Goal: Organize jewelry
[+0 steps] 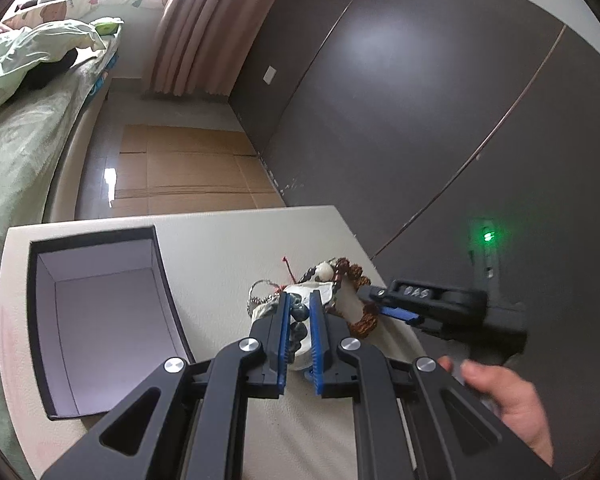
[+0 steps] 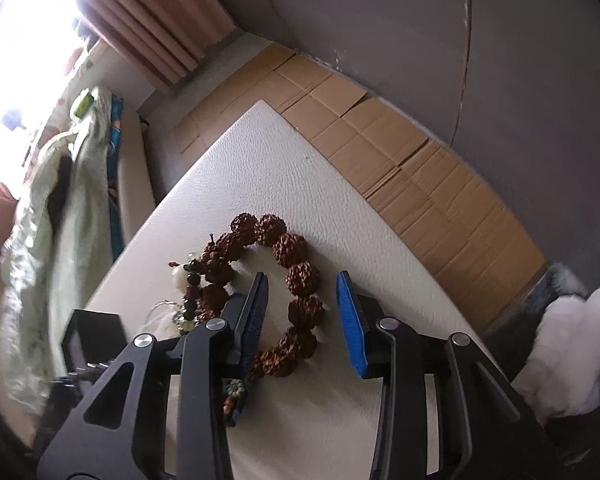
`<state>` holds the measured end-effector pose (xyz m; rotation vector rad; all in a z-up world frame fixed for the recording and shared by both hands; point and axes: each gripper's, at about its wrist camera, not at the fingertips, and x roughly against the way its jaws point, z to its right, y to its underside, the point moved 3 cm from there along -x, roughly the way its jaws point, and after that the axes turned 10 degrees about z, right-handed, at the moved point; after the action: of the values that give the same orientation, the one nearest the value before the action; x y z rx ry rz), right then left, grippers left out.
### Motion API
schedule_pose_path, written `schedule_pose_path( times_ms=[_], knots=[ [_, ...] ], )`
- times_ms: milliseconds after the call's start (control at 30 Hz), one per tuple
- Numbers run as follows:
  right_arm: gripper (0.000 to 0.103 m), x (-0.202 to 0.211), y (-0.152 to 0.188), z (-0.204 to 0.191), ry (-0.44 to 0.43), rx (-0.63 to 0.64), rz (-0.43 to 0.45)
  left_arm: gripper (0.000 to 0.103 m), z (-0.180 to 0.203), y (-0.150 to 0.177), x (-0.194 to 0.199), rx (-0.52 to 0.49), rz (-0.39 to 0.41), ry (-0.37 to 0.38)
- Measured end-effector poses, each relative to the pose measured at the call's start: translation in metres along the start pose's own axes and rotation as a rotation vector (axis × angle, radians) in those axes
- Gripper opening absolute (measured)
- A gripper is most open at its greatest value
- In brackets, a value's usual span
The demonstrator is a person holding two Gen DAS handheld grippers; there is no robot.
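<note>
My left gripper (image 1: 300,298) is shut on a string of dark blue-grey beads (image 1: 299,316), held over a heap of jewelry on a pale cloth (image 1: 300,360) on the white table (image 1: 228,248). A bracelet of big brown knobbly beads (image 2: 274,230) lies flat on the table. My right gripper (image 2: 302,276) points down over it with its jaws astride the bracelet's right side. Neither blue pad touches the beads, so it is open. In the left wrist view the right gripper (image 1: 374,300) reaches in from the right onto the brown bracelet (image 1: 364,326).
An open black box with a white inside (image 1: 100,320) stands on the table's left part. A string of dark red and white beads (image 2: 190,280) and a silver chain (image 1: 260,286) lie in the heap. A hand (image 1: 512,400) holds the right gripper. Flattened cardboard (image 2: 420,168) covers the floor beyond the table.
</note>
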<state>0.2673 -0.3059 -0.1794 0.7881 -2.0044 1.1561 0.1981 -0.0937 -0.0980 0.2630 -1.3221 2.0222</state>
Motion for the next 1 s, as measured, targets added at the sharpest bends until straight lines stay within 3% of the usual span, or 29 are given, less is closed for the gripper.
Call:
schedule_pose_path(
  times_ms=[133,300,567,1000],
  knots=[
    [0.02,-0.001,0.005,-0.007,0.067,0.097,0.012,0.007,-0.001,-0.007,0.012,0.011,0.028,0.008],
    [0.018,0.006,0.008,-0.007,0.023,0.099,0.015,0.007,-0.004,-0.015,0.028,0.021,0.061,0.005],
    [0.017,0.059,-0.002,-0.024,-0.197,0.065,0.1,0.007,-0.008,-0.023,0.056,0.032,0.107,-0.001],
    [0.017,0.114,0.003,-0.04,-0.349,0.065,0.184,0.007,-0.02,-0.029,0.097,0.044,0.178,-0.048]
  ],
)
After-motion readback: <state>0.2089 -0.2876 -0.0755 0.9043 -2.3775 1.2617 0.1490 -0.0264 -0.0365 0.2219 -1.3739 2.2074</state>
